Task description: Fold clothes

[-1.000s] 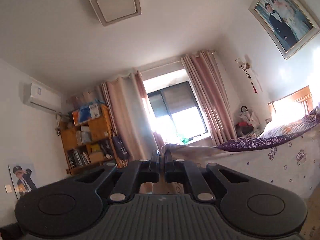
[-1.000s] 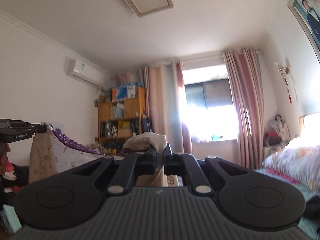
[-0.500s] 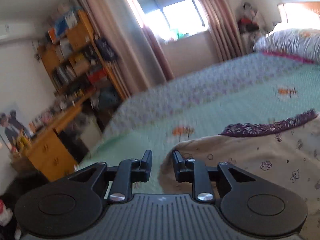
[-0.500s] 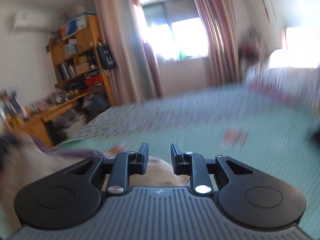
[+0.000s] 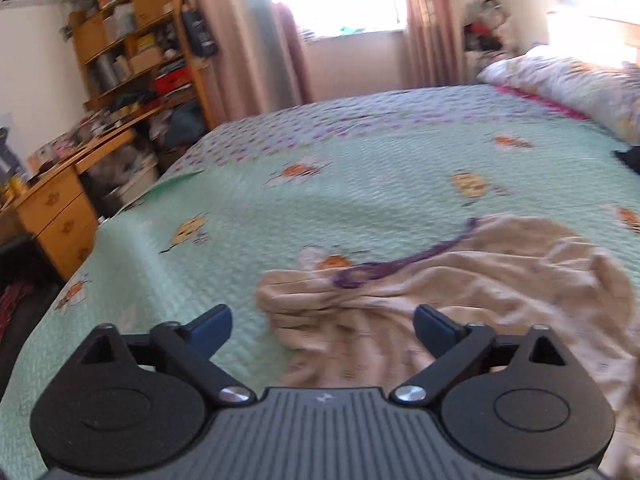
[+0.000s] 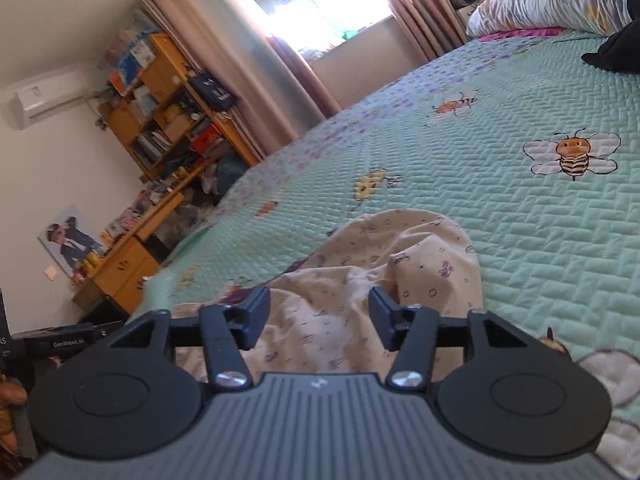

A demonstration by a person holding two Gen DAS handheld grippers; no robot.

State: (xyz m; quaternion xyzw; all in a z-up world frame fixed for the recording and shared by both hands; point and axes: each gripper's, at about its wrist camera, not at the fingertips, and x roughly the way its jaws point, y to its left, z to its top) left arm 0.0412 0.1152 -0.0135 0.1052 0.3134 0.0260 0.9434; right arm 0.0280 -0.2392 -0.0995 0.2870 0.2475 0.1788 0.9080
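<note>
- Left gripper (image 5: 322, 326): fingers spread wide and holding nothing, poised over the near edge of the garment (image 5: 460, 292).
- Garment: cream cloth with small prints and purple lace trim (image 5: 400, 266), lying rumpled on the green bee-patterned bed (image 5: 360, 184), from the left view's centre out to 3 o'clock.
- Right gripper (image 6: 319, 310): fingers also parted wide and empty, with the cloth bunched between and beyond them toward 12 o'clock.
- Progress: no neat fold shows; the cloth sits in a loose, creased heap, so flattening and folding appear left to do.
</note>
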